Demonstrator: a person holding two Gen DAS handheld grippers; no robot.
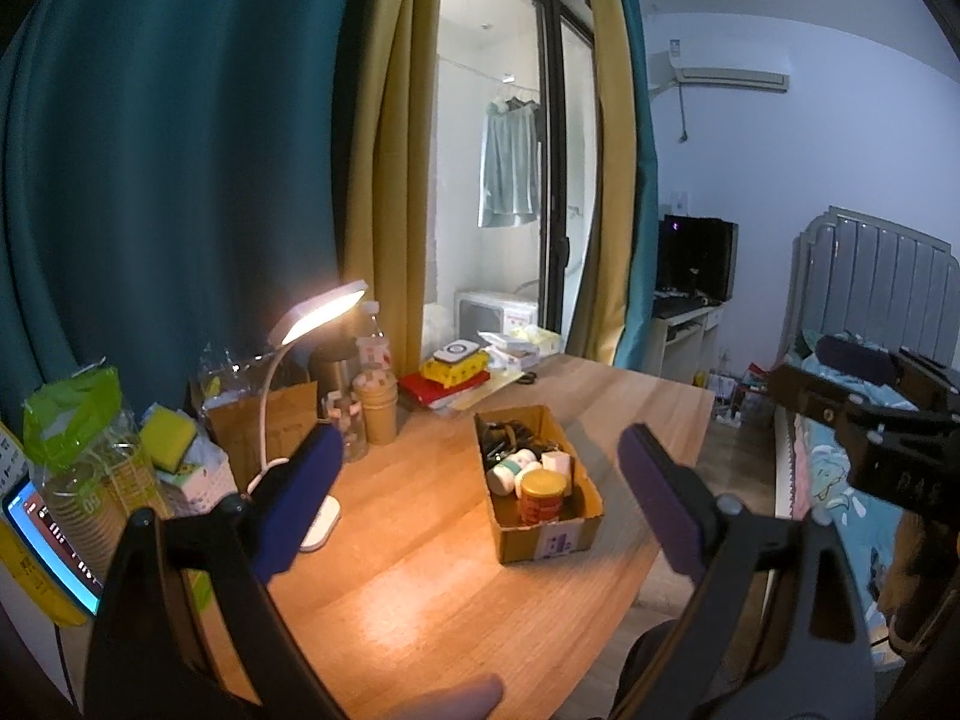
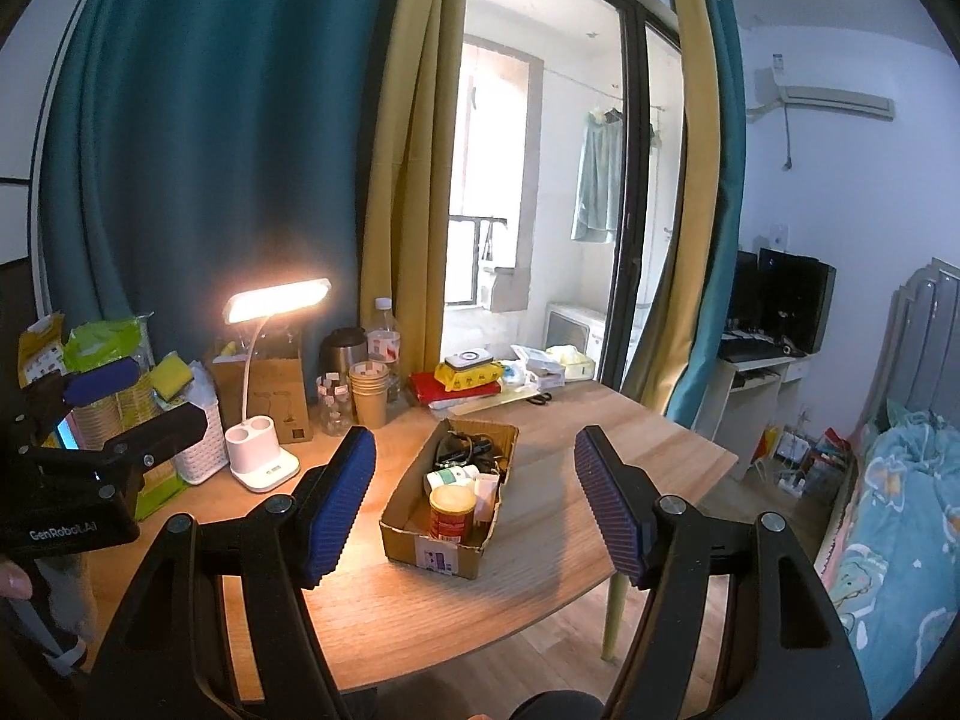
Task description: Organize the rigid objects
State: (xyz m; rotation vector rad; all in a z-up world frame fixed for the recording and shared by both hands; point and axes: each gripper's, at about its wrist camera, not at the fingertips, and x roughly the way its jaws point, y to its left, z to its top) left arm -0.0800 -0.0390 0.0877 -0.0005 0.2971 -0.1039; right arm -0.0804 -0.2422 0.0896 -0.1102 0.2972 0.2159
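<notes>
Your left gripper (image 1: 480, 492) and right gripper (image 2: 474, 504) hang released, ribbed blue pads empty. Below, the rectangular cardboard box (image 2: 414, 546) holds a round red tin (image 2: 451, 513).

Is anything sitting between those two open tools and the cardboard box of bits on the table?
Nothing visible does. Between the left tool and the cardboard box there is only bare wooden table, and the same holds for the right tool. The lit desk lamp stands off to the left, clear of both paths.
</notes>
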